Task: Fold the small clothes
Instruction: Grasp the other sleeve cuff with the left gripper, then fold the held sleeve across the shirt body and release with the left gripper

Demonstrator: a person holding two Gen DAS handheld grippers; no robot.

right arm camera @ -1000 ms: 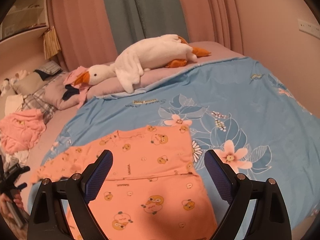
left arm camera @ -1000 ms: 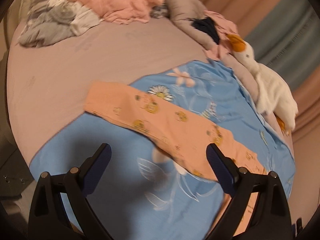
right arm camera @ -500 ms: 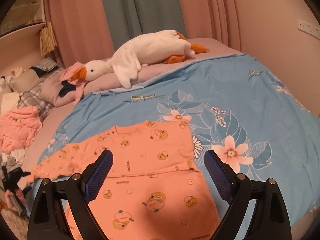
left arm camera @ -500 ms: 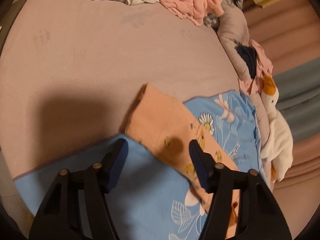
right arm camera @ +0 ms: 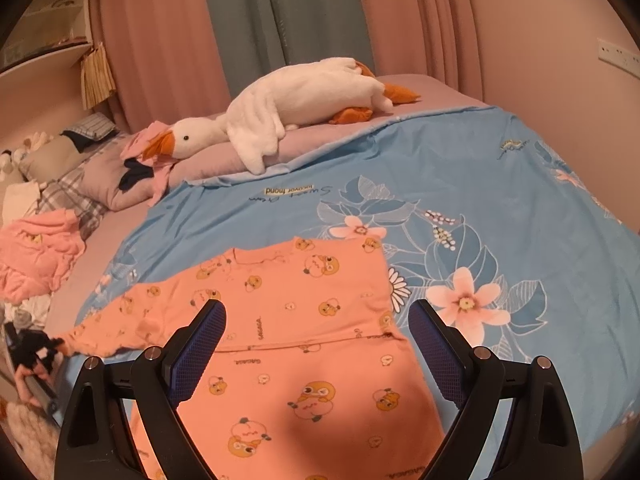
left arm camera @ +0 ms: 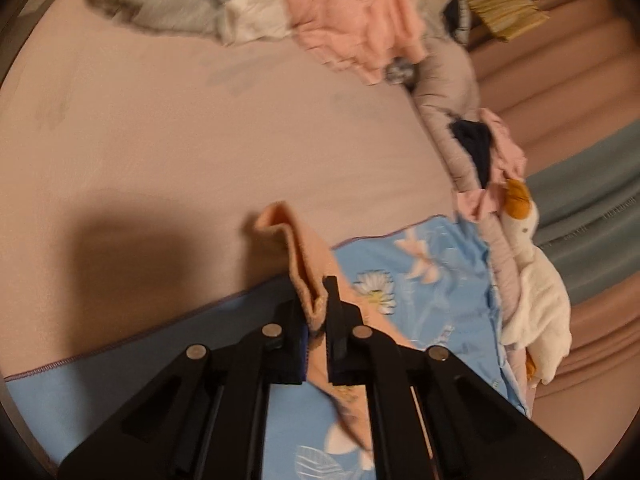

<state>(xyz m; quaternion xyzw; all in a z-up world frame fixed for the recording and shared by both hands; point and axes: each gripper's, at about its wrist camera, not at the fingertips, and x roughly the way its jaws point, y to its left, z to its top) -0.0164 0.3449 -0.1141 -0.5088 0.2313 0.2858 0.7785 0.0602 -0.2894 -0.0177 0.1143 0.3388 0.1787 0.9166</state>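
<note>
An orange baby shirt (right arm camera: 296,320) with duck prints lies flat on the blue floral quilt (right arm camera: 460,184). Its left sleeve (right arm camera: 120,320) stretches out to the left. My left gripper (left arm camera: 316,304) is shut on the cuff end of that sleeve (left arm camera: 296,248), which stands up pinched between the jaws; it also shows in the right wrist view (right arm camera: 36,348) at the sleeve's tip. My right gripper (right arm camera: 316,332) is open and empty, hovering above the shirt's body.
A white plush goose (right arm camera: 296,100) lies along the far side of the bed. A pile of pink and grey clothes (left arm camera: 304,4) sits on the mauve sheet (left arm camera: 180,128). Pillows (right arm camera: 80,168) are at the head. Curtains (right arm camera: 280,20) hang behind.
My left gripper moved to the sleeve's end and shut on the cuff, lifting it a little. My right gripper stayed open over the shirt.
</note>
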